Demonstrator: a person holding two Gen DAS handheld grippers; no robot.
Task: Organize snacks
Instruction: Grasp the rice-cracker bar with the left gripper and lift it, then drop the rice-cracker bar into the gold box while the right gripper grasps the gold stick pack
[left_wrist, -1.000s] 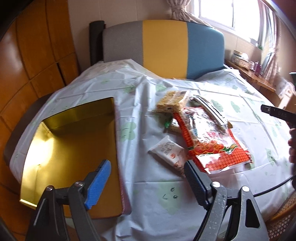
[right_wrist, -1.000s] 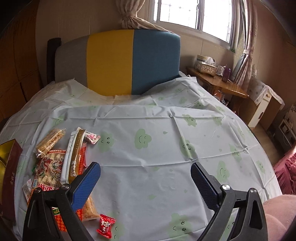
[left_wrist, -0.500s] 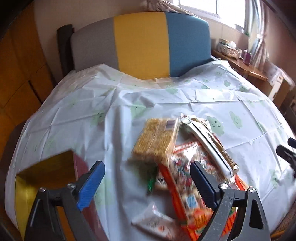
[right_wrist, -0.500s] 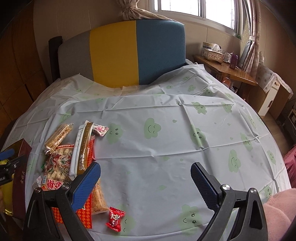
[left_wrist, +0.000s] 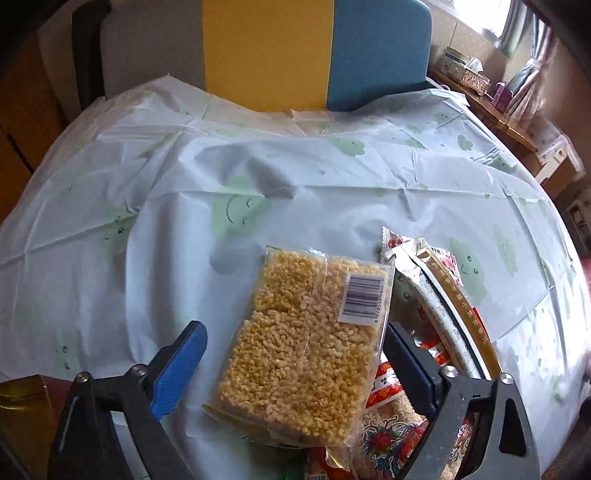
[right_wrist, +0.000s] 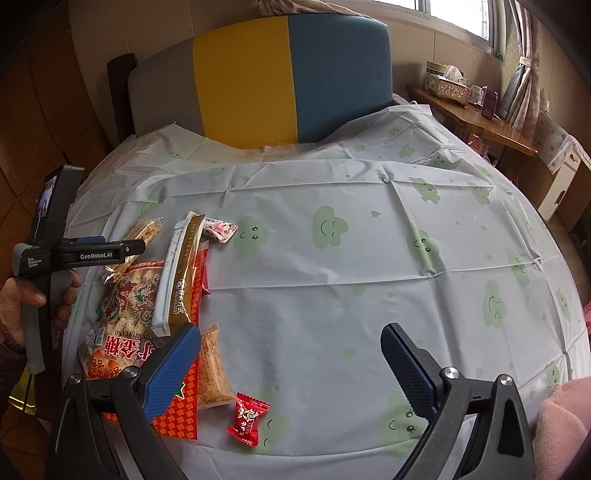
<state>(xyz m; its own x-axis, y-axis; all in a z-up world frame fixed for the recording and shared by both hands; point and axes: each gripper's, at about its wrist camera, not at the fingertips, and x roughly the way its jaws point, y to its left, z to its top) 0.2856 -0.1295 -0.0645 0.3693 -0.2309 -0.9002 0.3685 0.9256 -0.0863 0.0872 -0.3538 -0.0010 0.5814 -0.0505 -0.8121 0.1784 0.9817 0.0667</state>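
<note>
A clear packet of puffed-rice cake (left_wrist: 306, 343) lies tilted on top of the snack pile. My left gripper (left_wrist: 295, 365) straddles it with its jaws closing. The blue left pad (left_wrist: 181, 365) still stands clear of the packet and the right pad sits at its edge. Under the packet lie a red printed bag (right_wrist: 125, 332) and a long gold-and-white packet (right_wrist: 183, 273). In the right wrist view the left gripper (right_wrist: 140, 246) hangs over the pile, held by a hand (right_wrist: 22, 299). My right gripper (right_wrist: 291, 369) is open above the bare cloth, with nothing between its fingers.
A red wrapped candy (right_wrist: 247, 413) lies near the front edge, and a small pink one (right_wrist: 219, 230) behind the pile. A gold box (left_wrist: 18, 417) shows at the lower left corner. A grey, yellow and blue chair back (right_wrist: 258, 74) stands behind the cloth-covered table (right_wrist: 369, 280).
My left gripper has moved from over the gold box to the right and down onto the snack pile, now straddling the rice-cake packet. The right gripper has stayed in place, tilting slightly.
</note>
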